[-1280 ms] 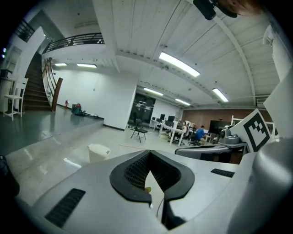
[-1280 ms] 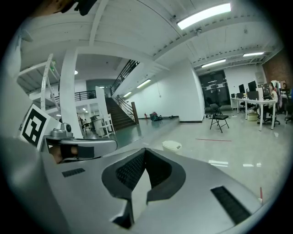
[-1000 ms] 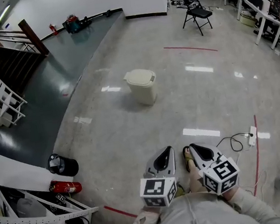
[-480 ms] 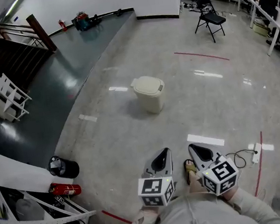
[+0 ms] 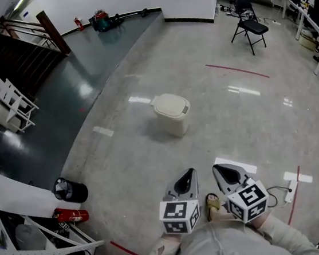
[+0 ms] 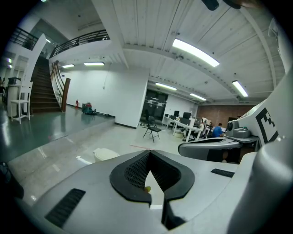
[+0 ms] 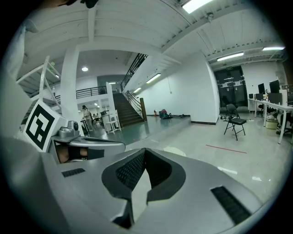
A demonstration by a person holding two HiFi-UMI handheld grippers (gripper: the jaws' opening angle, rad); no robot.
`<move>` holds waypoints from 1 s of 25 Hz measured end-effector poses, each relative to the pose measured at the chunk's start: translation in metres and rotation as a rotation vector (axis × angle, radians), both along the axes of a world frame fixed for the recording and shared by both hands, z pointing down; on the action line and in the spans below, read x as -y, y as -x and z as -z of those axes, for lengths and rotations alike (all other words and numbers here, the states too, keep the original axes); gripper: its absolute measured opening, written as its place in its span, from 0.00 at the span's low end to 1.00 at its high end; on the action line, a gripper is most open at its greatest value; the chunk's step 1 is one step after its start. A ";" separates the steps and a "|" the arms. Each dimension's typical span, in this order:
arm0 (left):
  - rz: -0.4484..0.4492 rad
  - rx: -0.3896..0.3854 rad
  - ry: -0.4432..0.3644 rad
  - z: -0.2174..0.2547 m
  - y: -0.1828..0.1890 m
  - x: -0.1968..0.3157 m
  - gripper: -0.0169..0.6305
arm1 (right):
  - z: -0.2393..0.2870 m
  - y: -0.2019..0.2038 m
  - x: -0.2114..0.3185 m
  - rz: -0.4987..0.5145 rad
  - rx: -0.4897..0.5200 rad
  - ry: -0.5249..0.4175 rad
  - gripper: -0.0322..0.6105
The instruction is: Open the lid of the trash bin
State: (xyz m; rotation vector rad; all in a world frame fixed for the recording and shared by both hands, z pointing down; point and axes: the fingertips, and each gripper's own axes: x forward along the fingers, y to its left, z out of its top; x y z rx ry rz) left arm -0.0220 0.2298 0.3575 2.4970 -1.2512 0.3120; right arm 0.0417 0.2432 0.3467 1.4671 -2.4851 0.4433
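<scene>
The cream trash bin [image 5: 172, 114] stands alone on the pale shiny floor in the head view, its lid down. It is well ahead of both grippers, a few steps off. My left gripper [image 5: 186, 178] and right gripper [image 5: 225, 172] are held side by side low in that view, close to my body, both pointing toward the bin. Each has its jaws shut with nothing between them. The left gripper view shows the bin [image 6: 106, 154] small, just left of the shut left gripper [image 6: 149, 153]. In the right gripper view the bin [image 7: 176, 151] peeks over the shut right gripper [image 7: 144, 151].
A black bucket [image 5: 71, 190] and a red fire extinguisher [image 5: 72, 214] lie at the lower left by a white shelf. A dark raised floor [image 5: 53, 108] runs along the left. A folding chair [image 5: 249, 26] stands far right. A power strip with cable [image 5: 288, 187] lies at the right.
The bin has drawn lower and nearer in the head view as I move toward it. Both grippers keep the same shut pose by my body.
</scene>
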 end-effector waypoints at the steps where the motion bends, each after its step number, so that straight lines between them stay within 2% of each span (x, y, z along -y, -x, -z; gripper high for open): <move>1: 0.005 -0.002 0.001 0.000 -0.004 0.006 0.03 | 0.000 -0.004 0.006 0.004 -0.002 -0.001 0.05; 16: 0.054 0.013 -0.007 -0.003 -0.060 0.092 0.03 | -0.005 -0.058 0.103 0.054 -0.019 -0.031 0.05; 25: 0.070 0.013 0.015 -0.009 -0.073 0.115 0.03 | -0.011 -0.068 0.122 0.079 -0.006 -0.011 0.05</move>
